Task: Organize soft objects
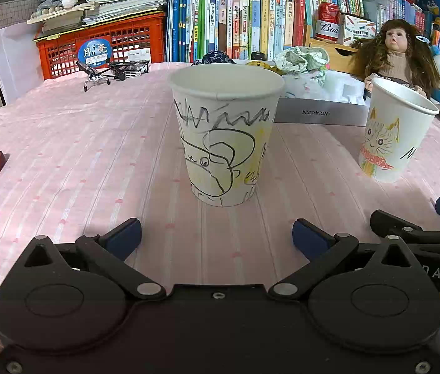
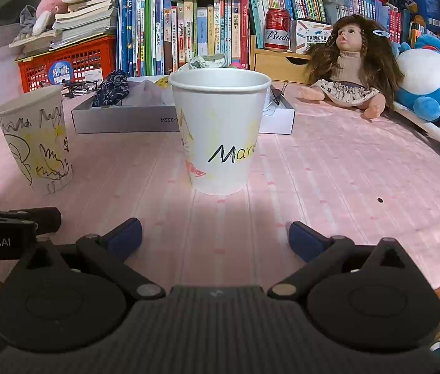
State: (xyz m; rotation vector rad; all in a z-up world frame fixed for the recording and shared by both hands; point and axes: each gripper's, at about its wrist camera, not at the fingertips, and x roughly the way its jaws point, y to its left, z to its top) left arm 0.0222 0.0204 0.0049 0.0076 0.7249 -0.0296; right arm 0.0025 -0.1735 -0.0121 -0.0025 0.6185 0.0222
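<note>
Two paper cups on the pink tablecloth (image 1: 95, 143): scribbled cup (image 1: 225, 134) at 12 o'clock of left gripper (image 1: 217, 238), cat cup (image 2: 220, 131) before right gripper (image 2: 215, 237), both jaws spread wide, empty

left gripper (image 1: 217, 237): matte black linkage arms, silver pivot pins, blue finger pads. right gripper (image 2: 215, 235) matches; white "robot.ai" lettering at nine o'clock.
</note>
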